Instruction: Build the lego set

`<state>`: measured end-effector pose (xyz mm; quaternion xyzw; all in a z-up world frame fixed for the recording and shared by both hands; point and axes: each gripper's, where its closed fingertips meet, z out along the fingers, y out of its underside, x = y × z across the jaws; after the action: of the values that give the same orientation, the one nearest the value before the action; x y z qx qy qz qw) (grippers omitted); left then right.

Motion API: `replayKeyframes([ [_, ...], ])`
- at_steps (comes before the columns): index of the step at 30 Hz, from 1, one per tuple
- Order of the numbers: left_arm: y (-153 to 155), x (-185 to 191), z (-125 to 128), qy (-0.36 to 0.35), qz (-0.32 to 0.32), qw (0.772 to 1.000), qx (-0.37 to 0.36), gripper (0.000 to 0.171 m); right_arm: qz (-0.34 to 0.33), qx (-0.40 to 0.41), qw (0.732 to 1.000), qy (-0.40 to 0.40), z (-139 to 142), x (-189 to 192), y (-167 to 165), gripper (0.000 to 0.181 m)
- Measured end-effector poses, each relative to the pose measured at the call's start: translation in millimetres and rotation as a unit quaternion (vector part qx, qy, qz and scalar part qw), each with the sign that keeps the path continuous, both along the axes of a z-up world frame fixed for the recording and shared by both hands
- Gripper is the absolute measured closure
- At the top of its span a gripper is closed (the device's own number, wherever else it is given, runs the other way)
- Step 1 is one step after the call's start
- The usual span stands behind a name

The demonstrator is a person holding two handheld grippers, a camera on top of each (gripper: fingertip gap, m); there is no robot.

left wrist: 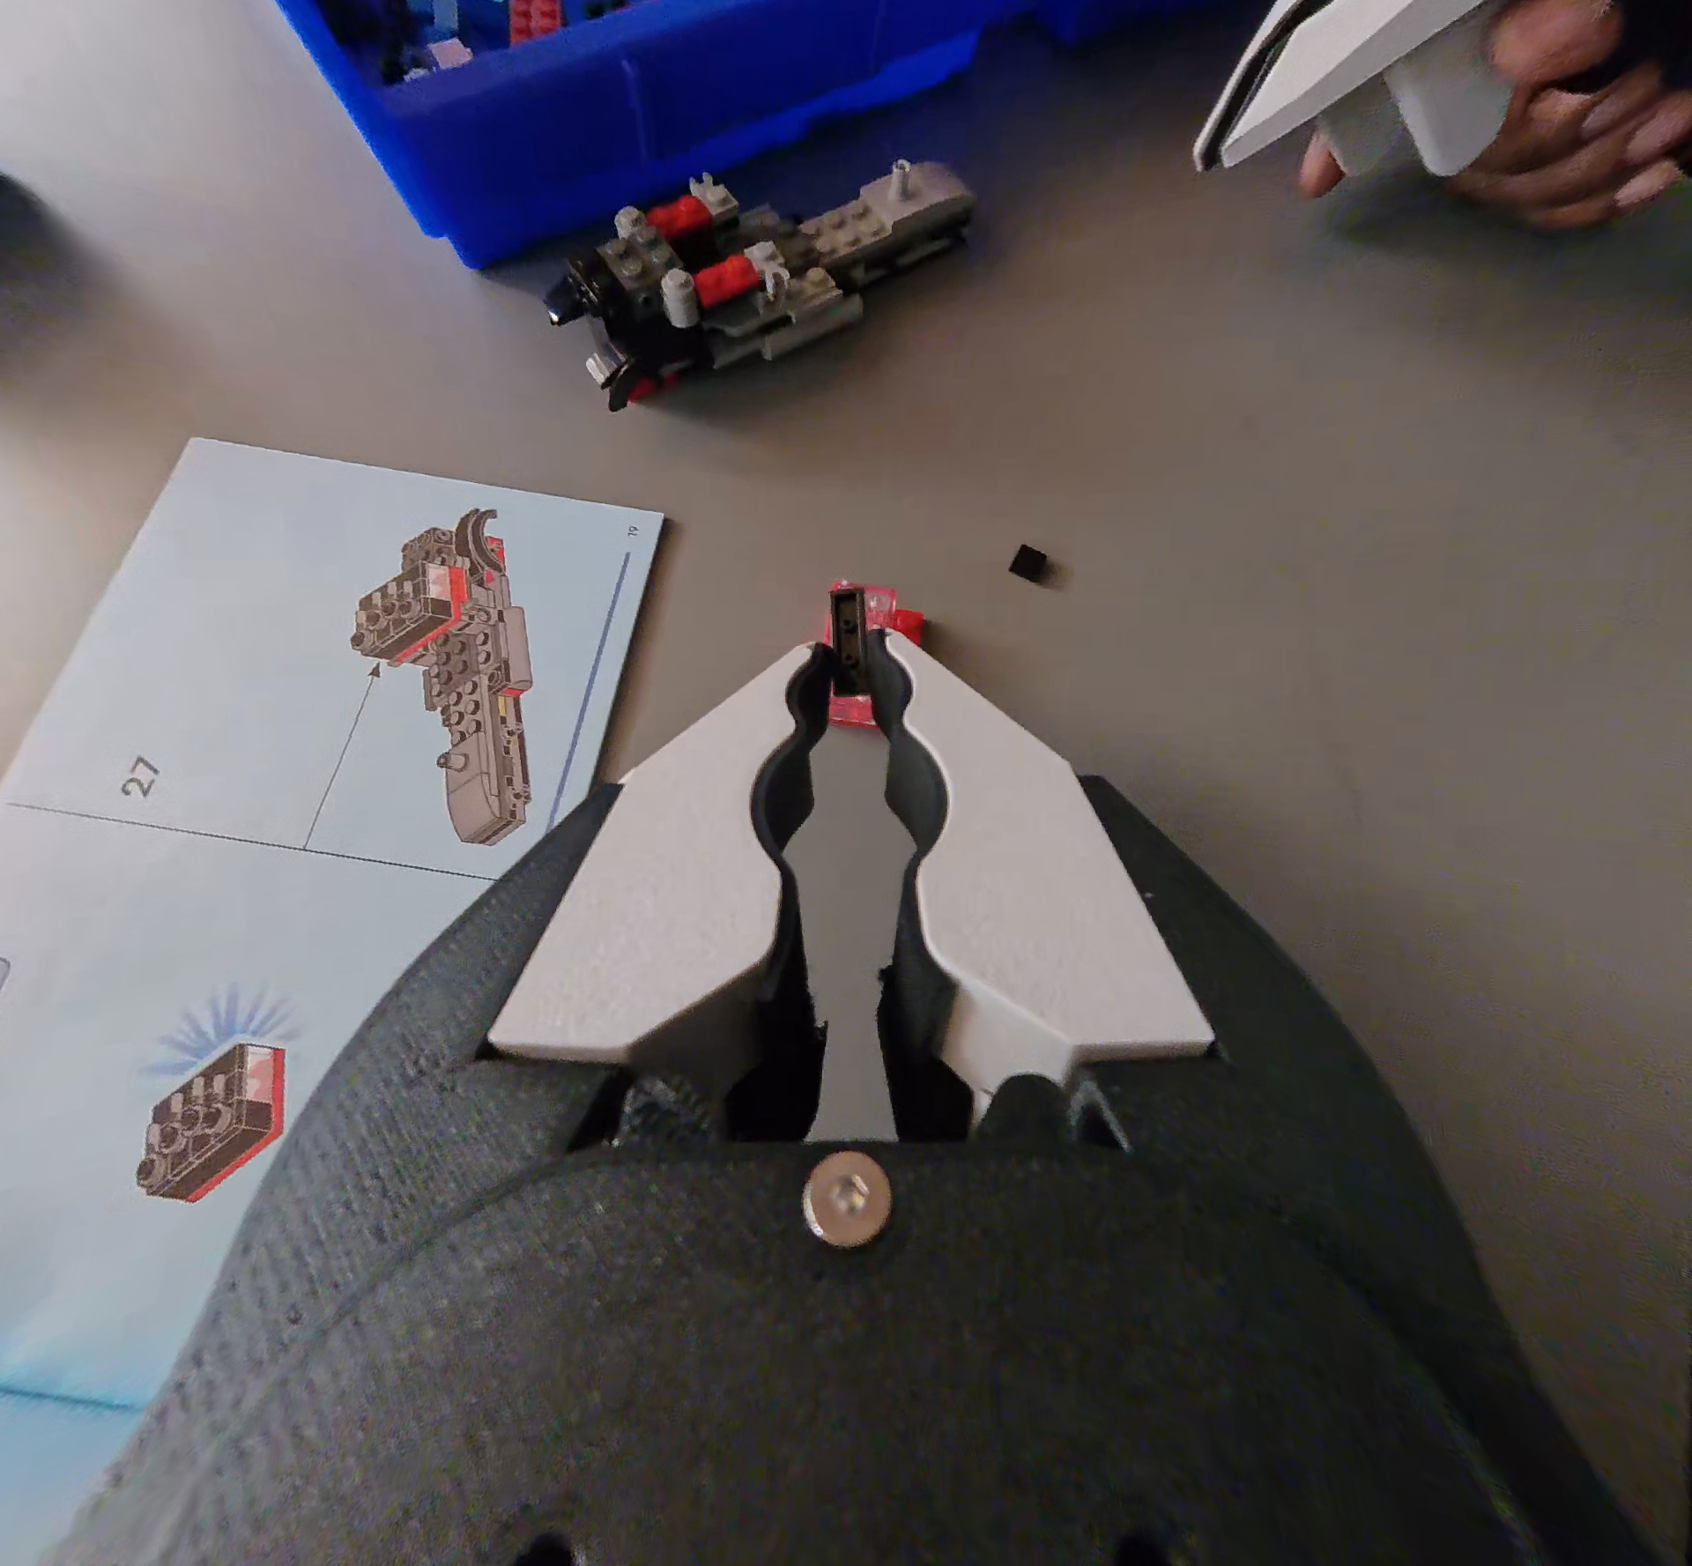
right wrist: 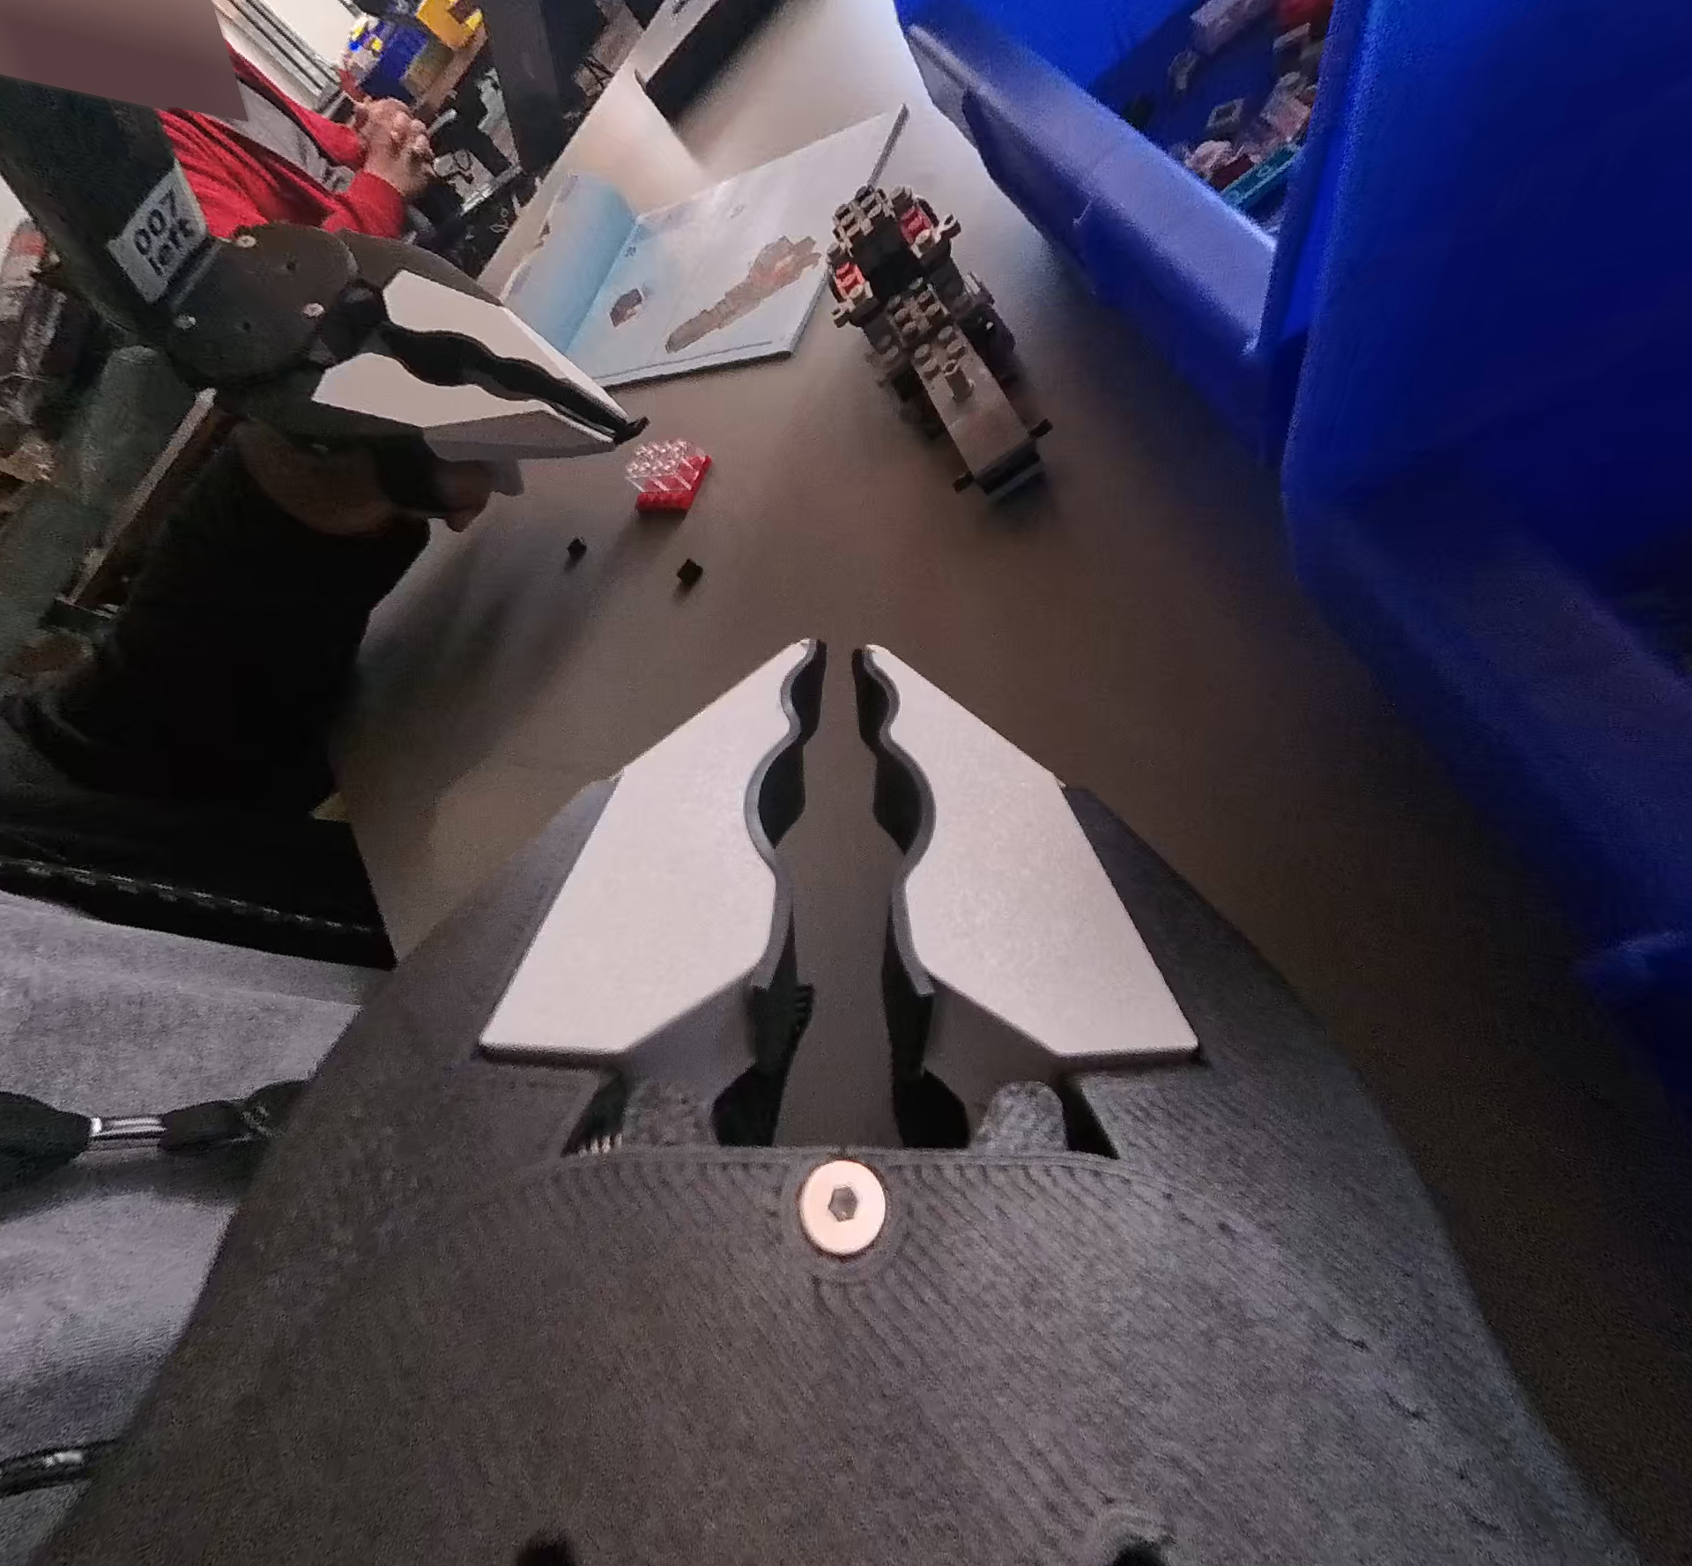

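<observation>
My left gripper [left wrist: 850, 652] is shut on a small black plate [left wrist: 847, 620] and holds it just over a red and clear brick stack [left wrist: 851, 709] on the grey table. The right wrist view shows the same gripper [right wrist: 632, 426] just above and left of that stack [right wrist: 673, 474]. The half-built grey, black and red model [left wrist: 760, 277] lies beyond, also in the right wrist view [right wrist: 934, 332]. My right gripper [right wrist: 838, 652] is empty, its tips almost touching, low over the table; it shows far right in the left wrist view [left wrist: 1213, 153].
An open instruction booklet [left wrist: 320, 698] lies left of my left gripper. A blue bin [left wrist: 641, 112] of loose bricks stands behind the model, another bin [right wrist: 1465, 332] to the right. Small black pieces [right wrist: 688, 573] [right wrist: 575, 549] lie near the stack. A person in red sits in the background. Spacing between my two grippers at the tips: around 15 centimeters.
</observation>
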<state>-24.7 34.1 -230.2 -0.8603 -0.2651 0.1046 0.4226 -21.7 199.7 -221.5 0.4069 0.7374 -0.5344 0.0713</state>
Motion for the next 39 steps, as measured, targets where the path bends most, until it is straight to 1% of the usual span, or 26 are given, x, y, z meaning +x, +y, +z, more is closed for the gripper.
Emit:
replayKeyframes([
  [6, 2, 0, 1, -0.003, 0.002, 1.000, 0.002, 0.163, 0.011, 0.001, 1.000, -0.002, -1, 2, -2, 0.173],
  [7, 4, 2, 4, -0.010, 0.003, 1.000, 0.015, 0.163, 0.012, 0.001, 1.000, 0.000, 0, 2, -3, 0.173],
  [8, 8, 5, 10, -0.024, 0.006, 0.999, 0.046, 0.163, 0.014, 0.001, 1.000, 0.006, 1, 3, -3, 0.172],
  [9, 16, 9, 21, -0.045, 0.011, 0.994, 0.101, 0.163, 0.018, 0.001, 1.000, 0.015, 3, 4, -4, 0.171],
  [10, 26, 15, 35, -0.076, 0.013, 0.982, 0.175, 0.164, 0.022, -0.001, 0.999, 0.029, 6, 5, -5, 0.169],
  [12, 44, 26, 63, -0.143, 0.008, 0.937, 0.318, 0.163, 0.032, -0.024, 0.996, 0.079, 20, 7, -11, 0.165],
  [14, 57, 31, 77, -0.206, 0.010, 0.888, 0.411, 0.163, 0.041, -0.063, 0.988, 0.139, 40, 9, -21, 0.161],
  [16, 67, 31, 84, -0.261, 0.017, 0.838, 0.478, 0.163, 0.058, -0.089, 0.974, 0.199, 58, 13, -33, 0.158],
  [18, 73, 29, 89, -0.306, 0.025, 0.789, 0.531, 0.163, 0.079, -0.079, 0.961, 0.254, 65, 17, -44, 0.152],
  [19, 76, 29, 91, -0.323, 0.029, 0.770, 0.549, 0.163, 0.087, -0.066, 0.954, 0.278, 66, 18, -49, 0.149],
  [21, 82, 30, 89, -0.348, 0.039, 0.744, 0.569, 0.163, 0.098, -0.045, 0.942, 0.319, 67, 20, -59, 0.147],
  [25, 86, 36, 88, -0.378, 0.049, 0.704, 0.599, 0.163, 0.109, -0.021, 0.923, 0.369, 70, 23, -76, 0.144],
  [28, 84, 39, 88, -0.383, 0.055, 0.691, 0.611, 0.163, 0.129, -0.012, 0.912, 0.390, 70, 28, -86, 0.143],
  [32, 79, 40, 87, -0.387, 0.060, 0.678, 0.622, 0.163, 0.149, -0.022, 0.908, 0.392, 71, 33, -97, 0.143],
  [35, 75, 41, 84, -0.389, 0.064, 0.674, 0.625, 0.163, 0.154, -0.022, 0.905, 0.395, 72, 35, -103, 0.145],
  [38, 73, 41, 83, -0.391, 0.065, 0.672, 0.625, 0.163, 0.151, -0.018, 0.906, 0.396, 71, 34, -107, 0.154],
  [39, 73, 41, 82, -0.392, 0.067, 0.672, 0.625, 0.163, 0.150, -0.015, 0.907, 0.394, 71, 33, -107, 0.154],
])
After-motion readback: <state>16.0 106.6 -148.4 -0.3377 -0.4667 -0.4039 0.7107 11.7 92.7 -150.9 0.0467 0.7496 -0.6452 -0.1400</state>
